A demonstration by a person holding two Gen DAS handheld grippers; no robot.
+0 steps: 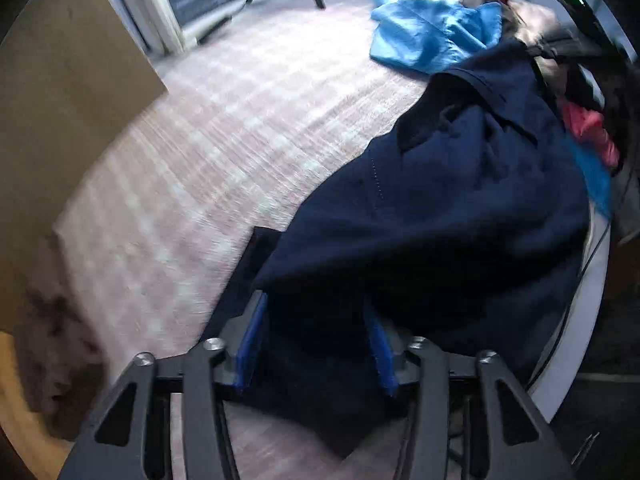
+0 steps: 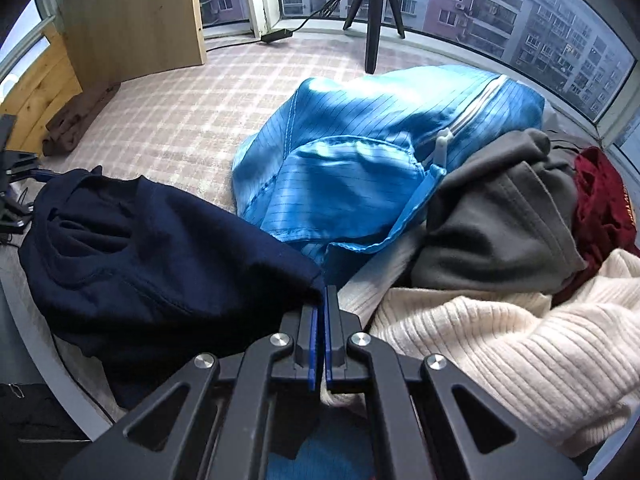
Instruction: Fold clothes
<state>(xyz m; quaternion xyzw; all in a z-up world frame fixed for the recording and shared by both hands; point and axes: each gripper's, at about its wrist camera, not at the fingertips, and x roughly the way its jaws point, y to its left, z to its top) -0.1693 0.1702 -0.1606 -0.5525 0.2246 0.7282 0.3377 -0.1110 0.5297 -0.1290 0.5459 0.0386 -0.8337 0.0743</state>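
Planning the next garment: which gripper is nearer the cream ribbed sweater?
Right. The right gripper, shut on the navy T-shirt, sits beside the cream ribbed sweater. The left gripper is at the shirt's far side.

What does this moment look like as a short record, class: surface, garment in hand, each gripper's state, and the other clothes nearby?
surface: checked cloth
garment in hand: navy shirt, crumpled, not yet folded
right gripper: shut on the shirt's edge
left gripper: jaws apart, navy cloth lying between them
other clothes: blue zip jacket, grey garment, cream ribbed sweater, dark red garment, heaped to the right
background: tripod by the window
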